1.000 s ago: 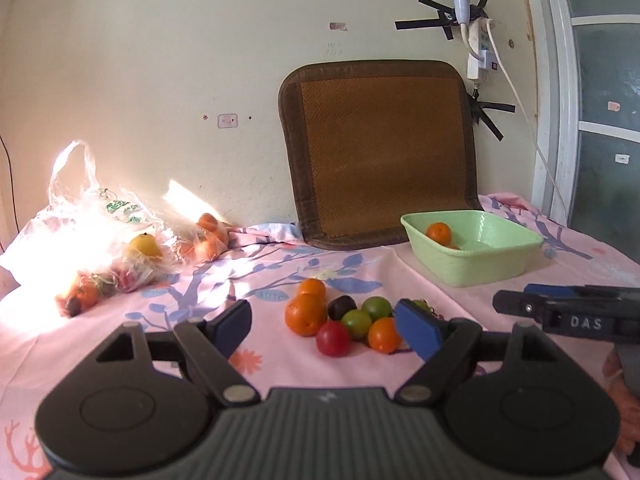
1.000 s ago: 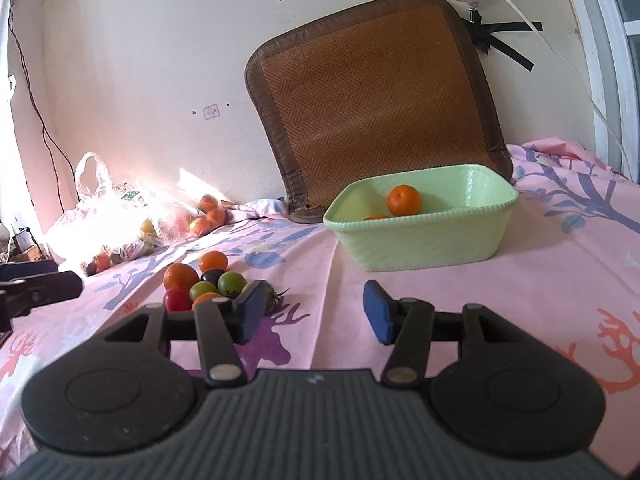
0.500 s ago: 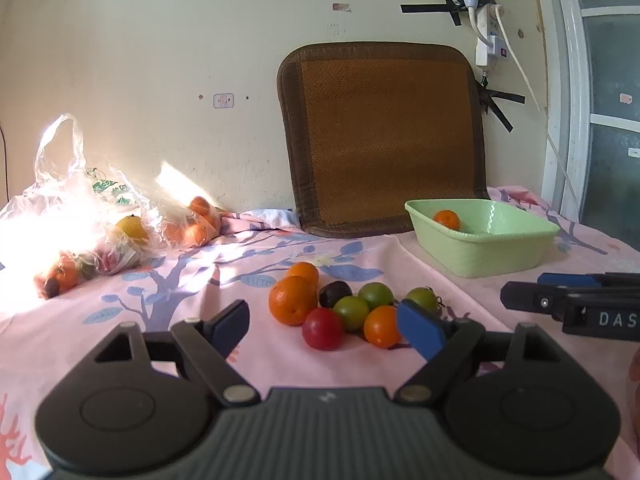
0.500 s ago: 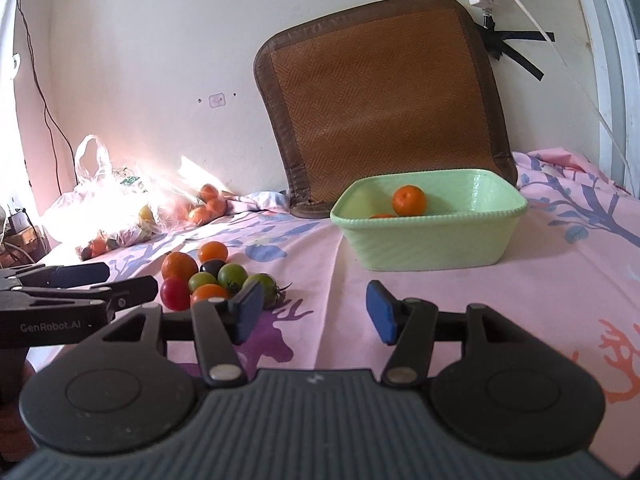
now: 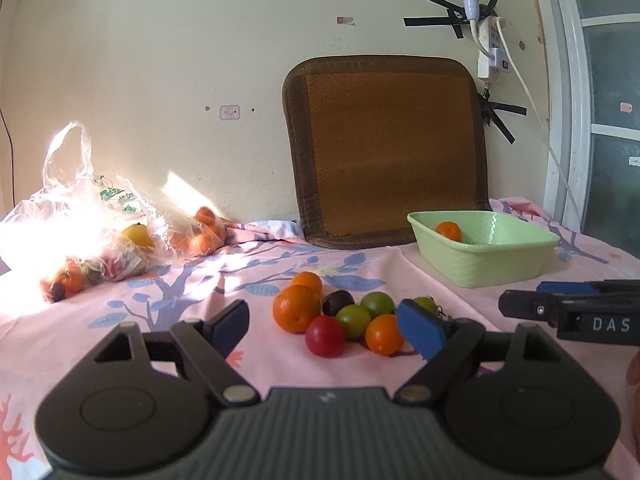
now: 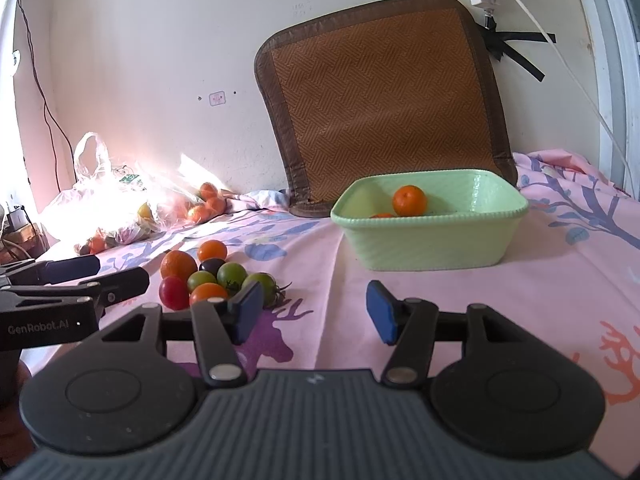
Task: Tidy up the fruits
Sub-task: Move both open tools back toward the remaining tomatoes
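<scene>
A pile of small fruits lies on the pink cloth: a large orange, a red fruit, green ones, a dark one and small oranges. A green basin to the right holds an orange. My left gripper is open, just short of the pile, low over the cloth. My right gripper is open and empty, right of the pile and in front of the basin.
A clear plastic bag with more fruit lies at the back left. A brown woven mat leans on the wall behind the basin. Cables and a power strip hang on the wall at right.
My left gripper has moved closer to the fruit pile and lower. My right gripper has shifted slightly; the left gripper now shows at its left edge. Both stay open.
</scene>
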The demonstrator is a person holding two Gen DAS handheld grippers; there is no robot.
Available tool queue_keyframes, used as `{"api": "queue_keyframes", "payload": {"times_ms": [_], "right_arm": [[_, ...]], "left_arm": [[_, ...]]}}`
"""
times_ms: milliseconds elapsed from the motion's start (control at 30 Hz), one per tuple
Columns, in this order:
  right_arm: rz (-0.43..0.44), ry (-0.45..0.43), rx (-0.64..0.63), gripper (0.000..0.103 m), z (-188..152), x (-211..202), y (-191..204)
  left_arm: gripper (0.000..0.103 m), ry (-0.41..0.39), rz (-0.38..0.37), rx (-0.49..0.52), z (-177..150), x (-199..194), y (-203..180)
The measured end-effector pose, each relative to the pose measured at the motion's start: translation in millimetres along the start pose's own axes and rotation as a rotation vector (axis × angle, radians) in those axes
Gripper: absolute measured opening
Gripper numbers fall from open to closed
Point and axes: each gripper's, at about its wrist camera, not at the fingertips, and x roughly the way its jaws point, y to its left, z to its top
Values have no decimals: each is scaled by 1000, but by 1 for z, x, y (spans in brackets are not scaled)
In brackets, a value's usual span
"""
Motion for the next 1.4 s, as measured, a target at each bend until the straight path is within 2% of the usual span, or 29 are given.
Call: {"api": "queue_keyframes", "payload": {"times_ms": [1400], "right_arm": [[-1,-2,-2,61,0,-1,0]], "left_arm": [[85,12,-3,-13,0,2,3]]}}
